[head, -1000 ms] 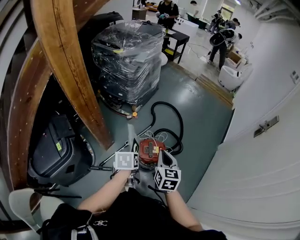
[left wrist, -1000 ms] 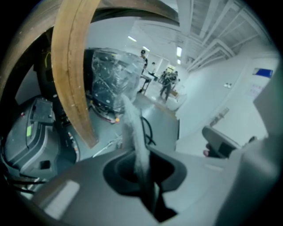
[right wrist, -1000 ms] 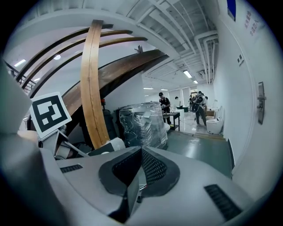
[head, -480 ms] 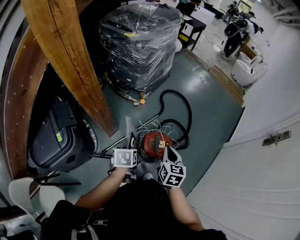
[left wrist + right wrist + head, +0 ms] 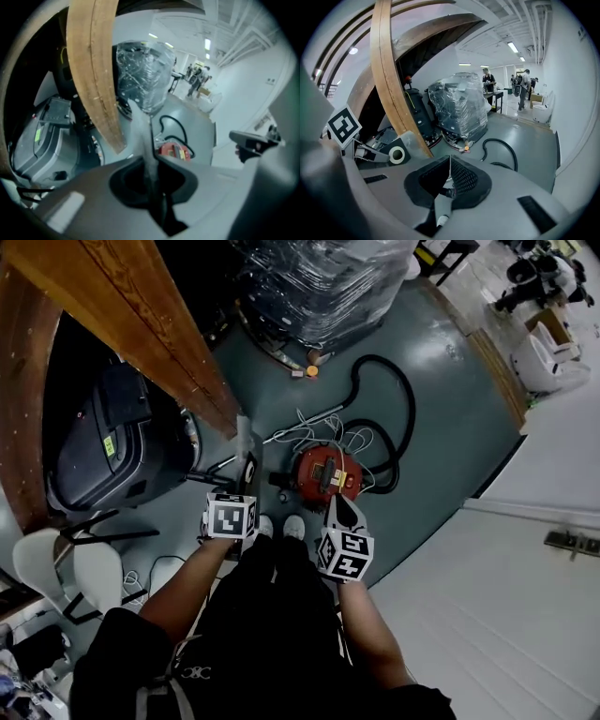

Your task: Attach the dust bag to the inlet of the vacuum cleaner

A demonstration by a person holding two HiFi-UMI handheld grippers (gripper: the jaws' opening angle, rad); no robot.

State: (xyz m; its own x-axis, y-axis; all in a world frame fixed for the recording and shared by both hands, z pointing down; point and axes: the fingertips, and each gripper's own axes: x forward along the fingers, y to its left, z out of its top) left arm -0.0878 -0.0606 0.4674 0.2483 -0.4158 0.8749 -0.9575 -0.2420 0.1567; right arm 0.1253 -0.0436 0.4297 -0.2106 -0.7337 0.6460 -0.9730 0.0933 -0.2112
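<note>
The left claw (image 5: 149, 161) grasps the flat pale-grey dust bag (image 5: 144, 136) just left of the round red vacuum cleaner (image 5: 326, 474) at frame centre, the right claw (image 5: 449, 161) clenched empty, which looks like the carrying-over step, and next its collar (image 5: 397, 154) needs aligning with the inlet.

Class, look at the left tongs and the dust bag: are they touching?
Touching. The left gripper view shows the left tongs closed on the thin grey dust bag, which rises out from between the jaws.
</note>
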